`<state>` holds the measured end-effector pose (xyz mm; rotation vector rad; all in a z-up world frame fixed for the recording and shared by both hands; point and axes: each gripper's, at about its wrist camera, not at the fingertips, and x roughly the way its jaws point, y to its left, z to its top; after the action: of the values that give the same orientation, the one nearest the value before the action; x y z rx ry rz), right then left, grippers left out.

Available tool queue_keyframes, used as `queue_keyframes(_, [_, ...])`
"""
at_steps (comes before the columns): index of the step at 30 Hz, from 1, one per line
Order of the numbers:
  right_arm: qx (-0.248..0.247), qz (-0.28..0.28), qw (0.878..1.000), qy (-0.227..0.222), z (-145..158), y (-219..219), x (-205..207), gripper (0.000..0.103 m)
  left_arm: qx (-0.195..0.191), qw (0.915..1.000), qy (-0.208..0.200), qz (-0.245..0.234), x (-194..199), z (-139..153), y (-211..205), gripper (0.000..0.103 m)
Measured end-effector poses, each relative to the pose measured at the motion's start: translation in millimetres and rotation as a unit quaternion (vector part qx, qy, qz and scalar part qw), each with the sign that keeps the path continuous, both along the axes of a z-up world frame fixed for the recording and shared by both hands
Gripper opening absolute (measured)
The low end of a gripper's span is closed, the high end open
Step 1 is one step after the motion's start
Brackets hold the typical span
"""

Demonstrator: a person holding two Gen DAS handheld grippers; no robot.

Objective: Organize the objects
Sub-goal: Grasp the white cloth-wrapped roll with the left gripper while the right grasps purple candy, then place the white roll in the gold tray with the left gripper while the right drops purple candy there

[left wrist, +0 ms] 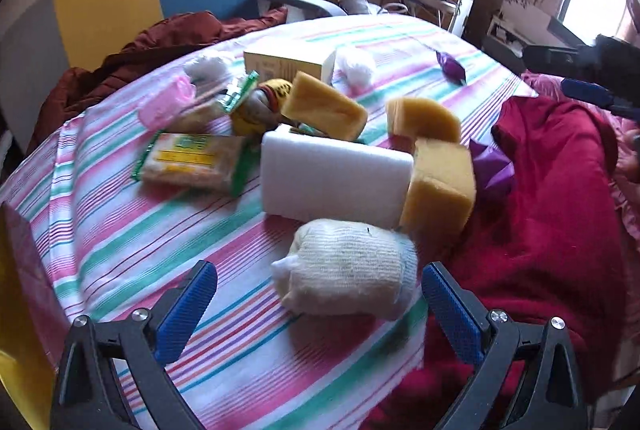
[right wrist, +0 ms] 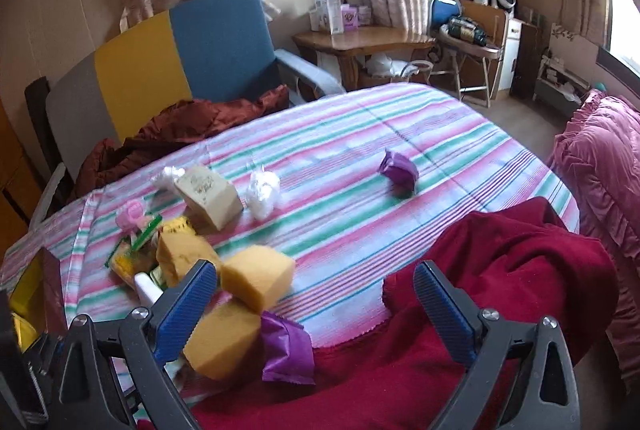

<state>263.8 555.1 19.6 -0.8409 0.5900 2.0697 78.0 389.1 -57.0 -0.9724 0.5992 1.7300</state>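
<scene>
A pile of objects lies on the striped bedsheet (left wrist: pixel 120 230). My left gripper (left wrist: pixel 320 314) is open, its blue pads either side of a rolled white knit cloth (left wrist: pixel 348 266), not touching it. Behind it lie a white foam block (left wrist: pixel 332 177), three yellow sponges (left wrist: pixel 440 185) (left wrist: pixel 424 117) (left wrist: pixel 324 105), a green-edged snack packet (left wrist: pixel 192 157), a cardboard box (left wrist: pixel 288 61) and a purple wrapper (left wrist: pixel 492 169). My right gripper (right wrist: pixel 316 306) is open and empty above the sheet's edge, with a yellow sponge (right wrist: pixel 224 342) and a purple wrapper (right wrist: pixel 286 350) at its left finger.
A crimson blanket (right wrist: pixel 500 290) covers the near right of the bed. A second purple wrapper (right wrist: pixel 398 173) lies alone mid-sheet. A brown quilt (right wrist: pixel 180 129) and a blue and yellow chair (right wrist: pixel 180 45) stand behind. A wooden table (right wrist: pixel 360 45) stands by the window.
</scene>
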Motion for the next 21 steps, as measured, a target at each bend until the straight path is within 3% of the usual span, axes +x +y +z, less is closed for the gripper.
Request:
queue_keyframes(2, [-0.018,0.026,0.999,-0.02,-7.1,1.8,-4.2,0.101,-0.006,1.0,-0.005,-0.004,-1.9,-6.7,3.4,0.094])
queue_keyframes(6, [-0.063,0.128,0.987,-0.08,-24.0,-3.6,-21.7,0.095,0.013,0.9974,-0.068,-0.022,-7.6,-13.5,-1.6,0.074])
queue_keyframes(9, [-0.071,0.212,0.962,-0.159,-39.7,-15.0,-39.2,0.082,0.023,0.9967,-0.074,-0.026,-6.0,-12.7,-6.4,0.072])
queue_keyframes(11, [-0.083,0.244,0.946,-0.195,-51.9,-18.8,-48.1,0.081,0.026,0.9966,-0.074,-0.026,-4.7,-11.2,-8.3,0.071])
queue_keyframes(14, [-0.092,0.269,0.929,-0.239,-67.5,-20.7,-62.8,0.074,0.032,0.9963,-0.075,-0.028,-3.3,-8.1,-14.6,0.069])
queue_keyframes(17, [-0.101,0.28,0.914,-0.276,-82.7,-19.1,-76.1,0.054,0.043,0.9958,-0.076,-0.027,-3.7,-2.4,-27.1,0.068])
queue_keyframes(18, [-0.104,0.279,0.91,-0.288,-86.8,-16.6,-77.5,0.039,0.045,0.9957,-0.077,-0.025,-5.6,-2.2,-27.5,0.068])
queue_keyframes(19, [-0.1,0.275,0.907,-0.303,-91.0,-15.6,-78.7,0.038,0.049,0.9955,-0.078,-0.022,-6.5,-0.3,-32.2,0.068])
queue_keyframes(21, [-0.096,0.267,0.913,-0.293,-86.9,-13.9,-75.4,0.038,0.055,0.995,-0.082,-0.013,-9.0,2.8,-39.9,0.068])
